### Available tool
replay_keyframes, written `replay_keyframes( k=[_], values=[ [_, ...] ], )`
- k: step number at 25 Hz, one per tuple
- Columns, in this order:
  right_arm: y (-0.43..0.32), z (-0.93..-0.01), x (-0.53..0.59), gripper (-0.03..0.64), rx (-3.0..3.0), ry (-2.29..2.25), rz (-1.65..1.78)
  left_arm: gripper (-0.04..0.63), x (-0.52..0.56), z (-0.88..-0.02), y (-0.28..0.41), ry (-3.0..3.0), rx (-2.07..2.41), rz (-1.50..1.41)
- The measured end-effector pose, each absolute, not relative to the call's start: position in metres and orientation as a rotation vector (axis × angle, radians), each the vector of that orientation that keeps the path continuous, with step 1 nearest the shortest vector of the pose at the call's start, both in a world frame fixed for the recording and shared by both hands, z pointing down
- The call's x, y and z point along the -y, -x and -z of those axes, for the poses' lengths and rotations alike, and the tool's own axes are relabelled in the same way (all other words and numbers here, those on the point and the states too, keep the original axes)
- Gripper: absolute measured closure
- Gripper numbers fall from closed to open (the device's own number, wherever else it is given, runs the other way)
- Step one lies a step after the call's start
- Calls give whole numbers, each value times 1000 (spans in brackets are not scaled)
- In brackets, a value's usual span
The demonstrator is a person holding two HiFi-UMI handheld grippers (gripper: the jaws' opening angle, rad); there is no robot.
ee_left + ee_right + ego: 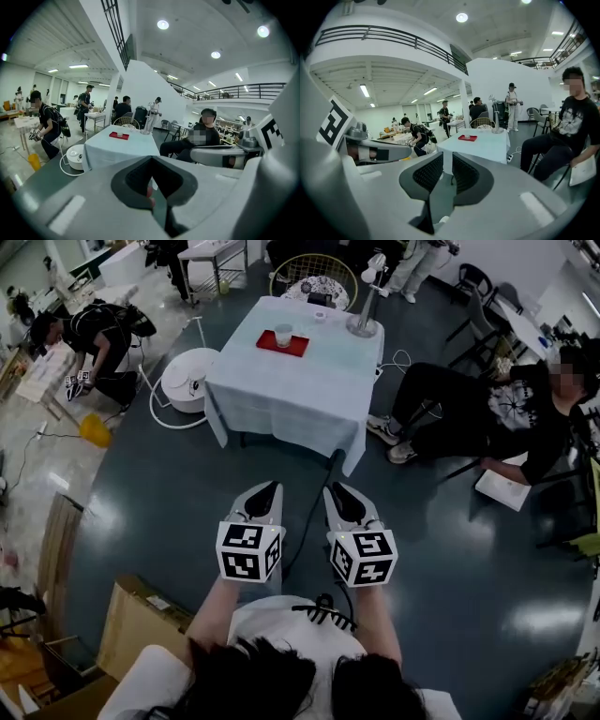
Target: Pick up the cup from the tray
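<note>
While we stand well back from the white-clothed table (281, 399), the cup (283, 335) waits on its red tray (300, 347) near the table's far edge, far beyond our reach. We hold the left gripper (270, 487) and right gripper (335, 489) side by side, close to the body and aimed at the table, seemingly to line up our approach. The left jaws meet at their tips, empty. The right jaws stand a narrow slit apart, also empty. A seated person (487, 418) flanks the table's right.
</note>
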State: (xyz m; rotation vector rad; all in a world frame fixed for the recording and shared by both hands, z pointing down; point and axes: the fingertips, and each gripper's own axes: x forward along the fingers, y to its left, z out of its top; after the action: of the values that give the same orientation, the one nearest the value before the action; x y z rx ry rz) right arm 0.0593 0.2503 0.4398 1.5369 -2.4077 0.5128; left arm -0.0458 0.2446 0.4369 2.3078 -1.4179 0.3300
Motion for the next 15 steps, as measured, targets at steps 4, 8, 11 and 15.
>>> replay_keyframes(
  k=[4, 8, 11, 15],
  values=[
    [-41, -435, -200, 489, 2441, -1527, -515, 595, -195, -434, 63, -2299, 1452, -316],
    [-18, -427, -150, 460, 2485, -1492, -516, 595, -140, -426, 82, -2296, 1451, -293],
    [-7, -429, -114, 451, 2463, -1487, -502, 595, -100, -426, 95, -2297, 1441, -304],
    [7, -425, -65, 445, 2450, -1511, -492, 595, -50, -424, 111, -2308, 1418, -316]
  ],
)
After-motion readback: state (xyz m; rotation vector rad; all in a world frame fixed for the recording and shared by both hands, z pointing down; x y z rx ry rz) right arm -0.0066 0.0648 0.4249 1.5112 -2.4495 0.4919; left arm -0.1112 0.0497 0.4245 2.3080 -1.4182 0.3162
